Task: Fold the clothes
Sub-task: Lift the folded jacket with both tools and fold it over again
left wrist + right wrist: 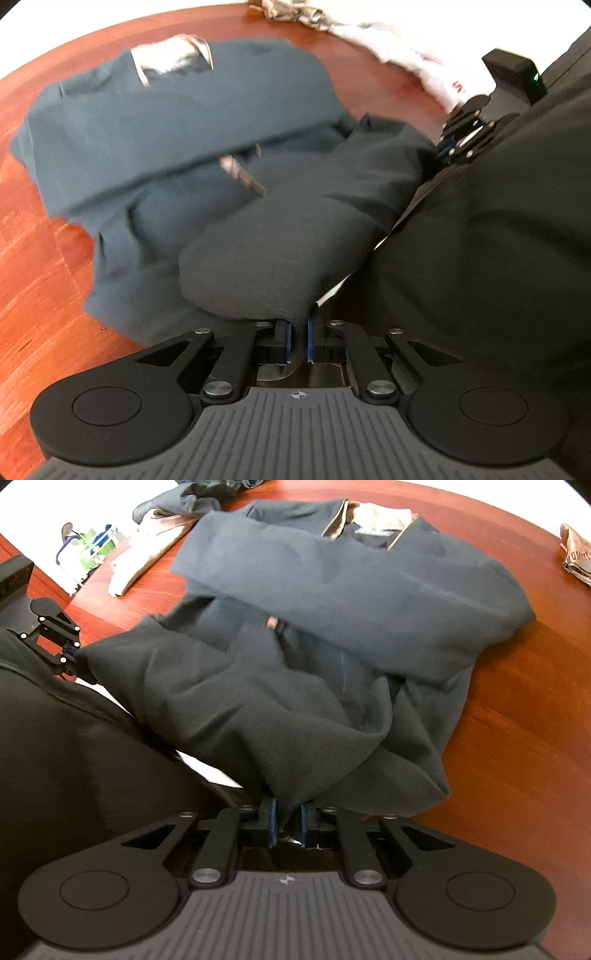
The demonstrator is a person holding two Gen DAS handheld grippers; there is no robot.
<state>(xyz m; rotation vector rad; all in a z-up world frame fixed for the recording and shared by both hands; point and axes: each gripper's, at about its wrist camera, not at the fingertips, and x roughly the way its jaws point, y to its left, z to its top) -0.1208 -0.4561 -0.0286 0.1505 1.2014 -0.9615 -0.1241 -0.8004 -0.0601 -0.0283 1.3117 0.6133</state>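
Note:
A dark teal polo shirt (177, 122) (369, 590) with a tan-trimmed collar lies partly folded on the red-brown wooden table (33, 295) (517, 746). My left gripper (298, 338) is shut on the shirt's near hem, which bulges up from the blue pads. My right gripper (287, 823) is likewise shut on a bunched fold of the same hem. Each gripper shows in the other's view, the right gripper (461, 136) at the hem's far corner and the left gripper (59, 642) at the opposite one. The hem is lifted off the table between them.
A person's dark clothing (498, 258) (74, 757) fills the side nearest the hem. A white garment (406, 44) and a patterned cloth (291, 11) lie at the table's far edge. A beige garment (147, 550), a dark bundle (199, 494) and a clear bag (92, 550) lie past the shirt.

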